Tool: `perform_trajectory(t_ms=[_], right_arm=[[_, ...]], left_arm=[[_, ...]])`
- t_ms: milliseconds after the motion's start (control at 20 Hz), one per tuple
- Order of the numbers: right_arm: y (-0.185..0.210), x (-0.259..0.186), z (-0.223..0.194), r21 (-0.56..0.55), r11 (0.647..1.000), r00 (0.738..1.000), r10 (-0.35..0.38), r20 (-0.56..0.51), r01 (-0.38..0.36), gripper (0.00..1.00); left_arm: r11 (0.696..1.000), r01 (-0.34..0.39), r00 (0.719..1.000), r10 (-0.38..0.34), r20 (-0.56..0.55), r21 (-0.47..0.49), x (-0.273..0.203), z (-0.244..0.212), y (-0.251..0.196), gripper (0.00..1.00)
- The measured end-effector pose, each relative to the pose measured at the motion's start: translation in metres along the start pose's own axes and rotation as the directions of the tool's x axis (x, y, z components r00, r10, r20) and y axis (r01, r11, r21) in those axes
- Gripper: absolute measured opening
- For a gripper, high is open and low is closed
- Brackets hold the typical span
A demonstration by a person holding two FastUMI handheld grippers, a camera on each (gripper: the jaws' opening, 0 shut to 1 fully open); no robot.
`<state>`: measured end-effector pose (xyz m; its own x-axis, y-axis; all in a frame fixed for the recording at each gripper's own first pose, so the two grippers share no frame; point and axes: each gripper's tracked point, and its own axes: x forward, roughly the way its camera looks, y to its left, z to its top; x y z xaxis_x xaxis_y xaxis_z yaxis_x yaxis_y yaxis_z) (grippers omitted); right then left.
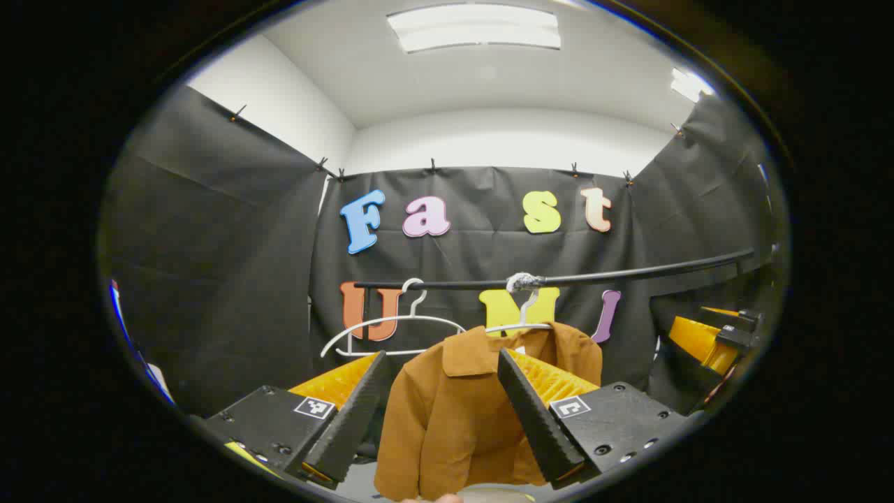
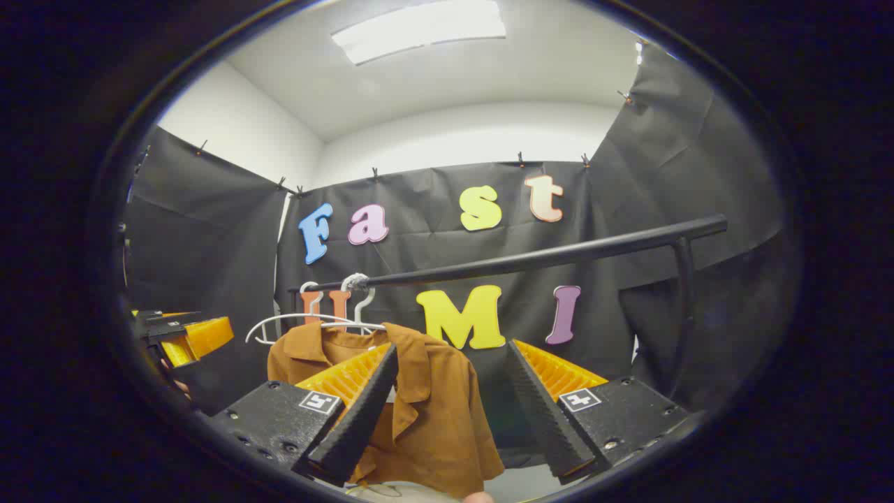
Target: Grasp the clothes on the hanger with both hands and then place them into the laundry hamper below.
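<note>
1. A rust-brown shirt [image 1: 454, 419] hangs on a white hanger [image 1: 520, 323] from the black rail [image 1: 594, 278] of a booth rack, its collar up at the hook and its body draping straight down; the laundry hamper named in the task cannot be made out with any certainty.
2. A second white hanger [image 1: 391, 328] hangs bare on the same rail, just beside the shirt.
3. The left tool [image 1: 440, 402] is released, jaws spread wide, with the shirt's shoulder and sleeve framed in the gap between them; neither finger appears to press on the cloth.
4. The right tool [image 2: 452, 398] is likewise released, jaws apart, aimed at the shirt's other shoulder [image 2: 433, 363], with the garment sitting toward its left finger.
5. Both tools are held low and level, pointing forward and slightly upward at the rack, one to each side of the garment; in the right gripper view the left tool shows at the far left edge.
6. The shirt looks light, soft and limp: it is likely to fold and slump once lifted off, so each shoulder seam near the hanger's arms seems the surest place to pinch.
7. The thin hanger may swing or ride up with the cloth if the pull is uneven.
</note>
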<state>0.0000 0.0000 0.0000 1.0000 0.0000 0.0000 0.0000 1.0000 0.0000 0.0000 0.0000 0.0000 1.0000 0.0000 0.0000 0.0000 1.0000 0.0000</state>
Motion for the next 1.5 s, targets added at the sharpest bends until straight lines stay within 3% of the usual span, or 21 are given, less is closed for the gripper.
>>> perform_trajectory(t_ms=[300, 400, 450, 850, 900, 950, 1300, 1500], right_arm=[[0.003, 0.013, -0.005, -0.039, 0.998, 0.999, 0.039, -0.006, -0.04, 0.99], [0.0, 0.013, -0.003, -0.033, 0.999, 1.0, 0.028, -0.003, -0.028, 0.99], [-0.003, 0.012, -0.003, -0.024, 1.0, 1.0, 0.019, -0.001, -0.019, 0.99], [-0.014, 0.023, -0.026, 0.003, 1.0, 0.997, 0.012, -0.079, -0.012, 0.99], [-0.013, 0.025, -0.029, 0.003, 1.0, 0.996, 0.022, -0.091, -0.022, 0.99], [-0.013, 0.026, -0.034, 0.001, 1.0, 0.994, 0.028, -0.106, -0.028, 0.99], [-0.002, 0.036, -0.059, 0.002, 0.996, 0.981, 0.092, -0.172, -0.094, 0.99], [0.0, 0.042, -0.089, 0.01, 0.992, 0.96, 0.125, -0.249, -0.126, 0.99]], left_arm=[[1.0, -0.005, 1.0, 0.005, 0.002, -0.016, 0.005, 0.0, -0.01, 1.0], [1.0, -0.015, 1.0, 0.015, 0.015, 0.006, 0.008, 0.003, -0.009, 0.92], [1.0, -0.015, 1.0, 0.015, 0.013, 0.008, 0.009, 0.002, -0.01, 1.0], [1.0, -0.018, 0.999, 0.018, -0.029, 0.002, 0.012, -0.014, -0.01, 1.0], [1.0, -0.02, 0.999, 0.021, -0.035, 0.004, 0.011, -0.016, -0.01, 0.96], [1.0, -0.023, 0.999, 0.024, -0.044, 0.006, 0.008, -0.02, -0.011, 1.0], [0.998, -0.062, 0.994, 0.062, -0.093, 0.002, 0.001, -0.045, -0.017, 1.0], [0.997, -0.071, 0.989, 0.071, -0.128, -0.001, 0.002, -0.063, -0.029, 1.0]])
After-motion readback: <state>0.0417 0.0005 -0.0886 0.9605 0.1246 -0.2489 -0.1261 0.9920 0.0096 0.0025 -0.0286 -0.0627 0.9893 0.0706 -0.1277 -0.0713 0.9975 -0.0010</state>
